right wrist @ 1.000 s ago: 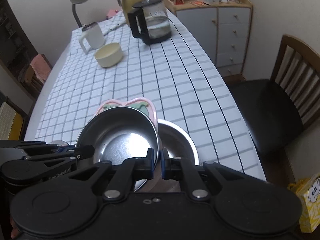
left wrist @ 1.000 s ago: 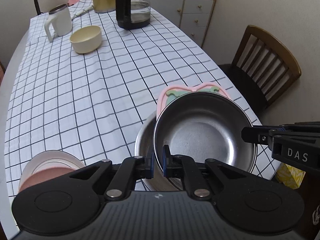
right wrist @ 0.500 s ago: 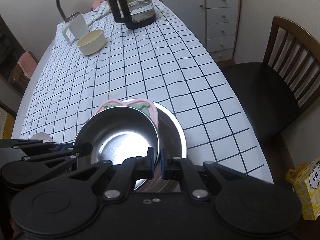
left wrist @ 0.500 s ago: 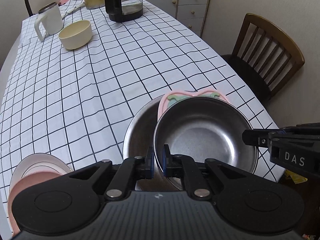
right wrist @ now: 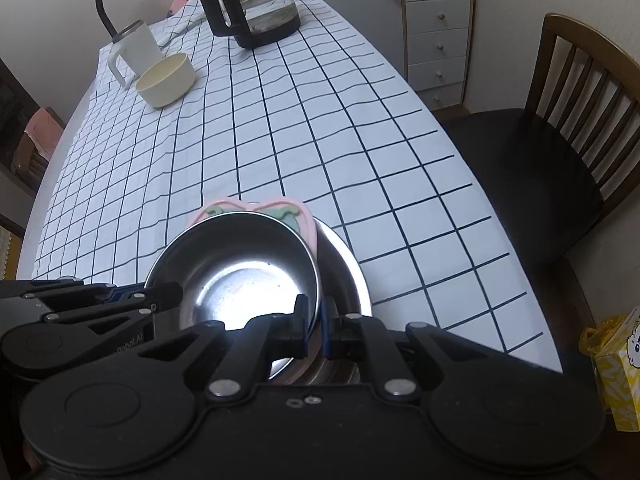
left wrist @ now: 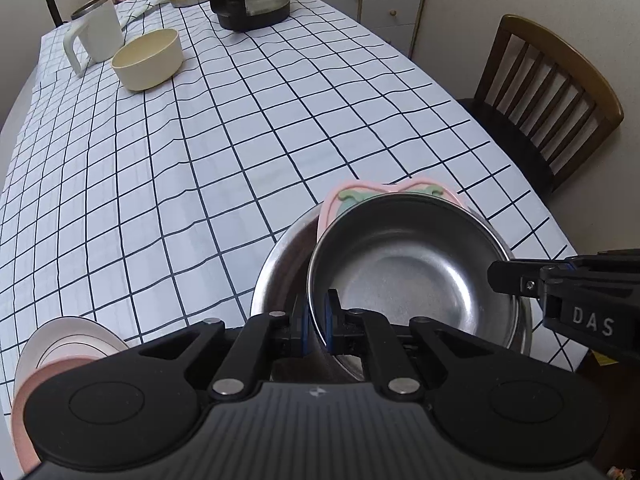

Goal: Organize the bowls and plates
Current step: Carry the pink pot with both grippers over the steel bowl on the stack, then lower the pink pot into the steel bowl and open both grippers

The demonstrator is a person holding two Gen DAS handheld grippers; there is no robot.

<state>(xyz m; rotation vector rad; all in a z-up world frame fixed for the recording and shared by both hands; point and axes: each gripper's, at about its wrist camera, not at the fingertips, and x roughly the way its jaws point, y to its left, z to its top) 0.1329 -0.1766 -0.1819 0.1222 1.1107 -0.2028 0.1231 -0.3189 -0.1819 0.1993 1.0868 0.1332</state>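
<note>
Steel bowl (left wrist: pixel 408 276) is hanging between my two grippers: my left gripper (left wrist: pixel 317 320) is pinching its near rim, one pad inside the wall and one outside, and my right gripper (right wrist: pixel 315 330) is pinching the rim on the opposite side the same way, its jaws nearly together with only the thin metal between them. Directly under what I am holding, a larger steel bowl (left wrist: pixel 280 268) is sitting on the checked tablecloth (left wrist: pixel 200 152), and a pink plate with green figures (left wrist: pixel 352 196) is leaning just beyond my jaws, behind the held bowl's far rim; I cannot tell whether the held bowl is touching either. To the left of my left jaws, a stack of pink plates (left wrist: pixel 60 352) is resting at the cloth's near edge. Far ahead of both jaws, a cream bowl (right wrist: pixel 166 80) is standing beside a white mug (right wrist: pixel 134 50), with a glass coffee pot (right wrist: pixel 256 8) beyond them.
</note>
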